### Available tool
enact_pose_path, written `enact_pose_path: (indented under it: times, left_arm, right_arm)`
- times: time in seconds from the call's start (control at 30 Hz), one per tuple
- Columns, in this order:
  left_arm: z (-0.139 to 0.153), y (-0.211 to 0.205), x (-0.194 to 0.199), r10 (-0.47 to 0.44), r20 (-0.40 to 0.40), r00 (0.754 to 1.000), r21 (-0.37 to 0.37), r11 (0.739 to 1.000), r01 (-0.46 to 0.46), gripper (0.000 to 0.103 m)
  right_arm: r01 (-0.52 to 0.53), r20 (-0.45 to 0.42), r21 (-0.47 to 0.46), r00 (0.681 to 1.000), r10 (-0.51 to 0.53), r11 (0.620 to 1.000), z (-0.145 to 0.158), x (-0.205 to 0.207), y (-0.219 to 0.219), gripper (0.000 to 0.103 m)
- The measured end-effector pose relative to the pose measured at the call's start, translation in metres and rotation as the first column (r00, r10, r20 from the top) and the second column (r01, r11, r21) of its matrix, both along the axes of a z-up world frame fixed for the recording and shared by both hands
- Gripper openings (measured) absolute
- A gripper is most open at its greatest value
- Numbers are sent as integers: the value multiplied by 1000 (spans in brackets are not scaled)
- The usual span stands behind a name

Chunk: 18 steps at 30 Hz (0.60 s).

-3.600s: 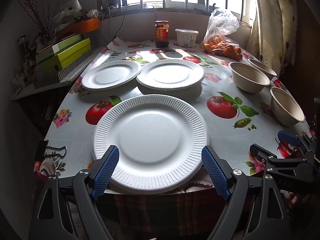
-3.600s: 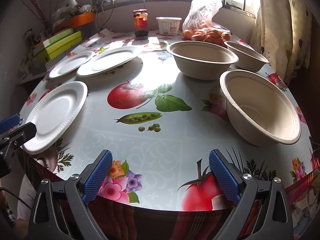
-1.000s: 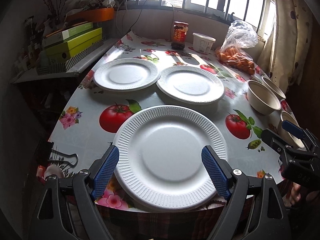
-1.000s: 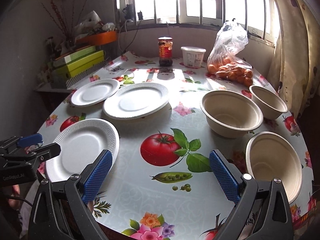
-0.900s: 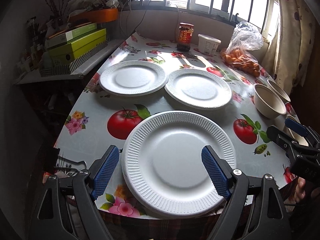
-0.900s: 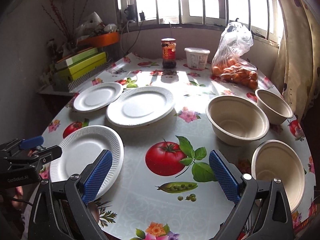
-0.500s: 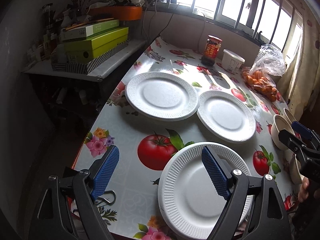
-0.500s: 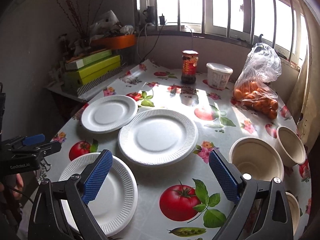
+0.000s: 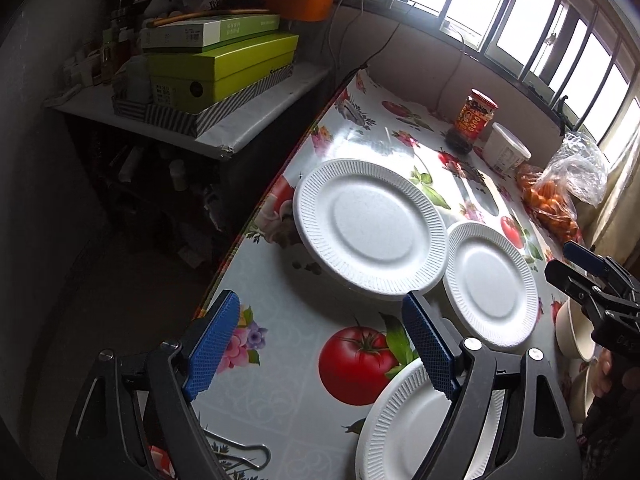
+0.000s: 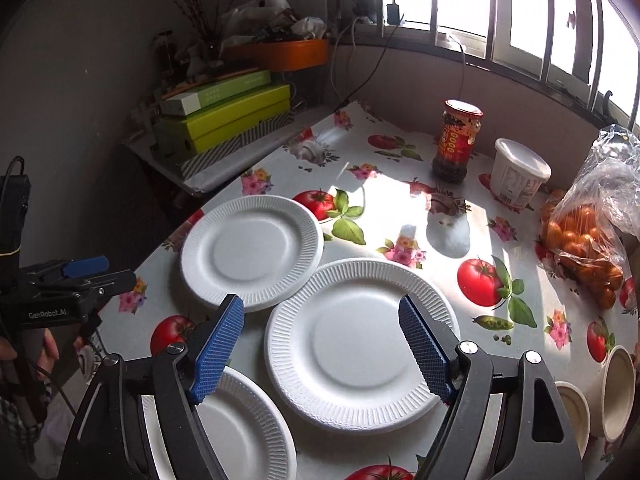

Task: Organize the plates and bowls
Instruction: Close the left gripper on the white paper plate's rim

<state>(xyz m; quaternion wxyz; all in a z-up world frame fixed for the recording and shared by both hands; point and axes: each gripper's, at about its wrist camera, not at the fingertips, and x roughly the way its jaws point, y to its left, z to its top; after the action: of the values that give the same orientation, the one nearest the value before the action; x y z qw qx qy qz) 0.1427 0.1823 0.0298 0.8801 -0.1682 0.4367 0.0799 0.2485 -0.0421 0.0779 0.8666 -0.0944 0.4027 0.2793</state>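
Both wrist views high over table [image 9: 280, 392], sharing plates [image 10: 251, 252]

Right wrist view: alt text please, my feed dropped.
The open right tool hovers empty over the middle white ridged paper plate, with two more white paper plates beside it on the fruit-print tablecloth. Beige bowls sit at right.

We see a barred window [image 10: 500, 12] backlighting the room, a grey wall [image 10: 80, 60], and a cluttered side shelf [image 9: 224, 120].
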Motion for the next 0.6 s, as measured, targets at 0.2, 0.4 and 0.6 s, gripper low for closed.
enact_pose_path:
  times: [0.2, 0.4, 0.6]
  left_arm:
    - [-10, 13, 20, 24, -19, 1000, -32, 999, -25, 74]
    - [-18, 17, 34, 30, -30, 999, -50, 998, -31, 73]
    - [-33, 20, 48, 33, -68, 997, -62, 997, -37, 65]
  right_arm:
    - [-35, -50, 7, 998, 36, 999, -12, 40, 18, 69]
    - [-80, -122, 21, 989, 82, 997, -33, 69, 34, 60]
    - [-98, -164, -11, 982, 95, 995, -58, 88, 48, 56]
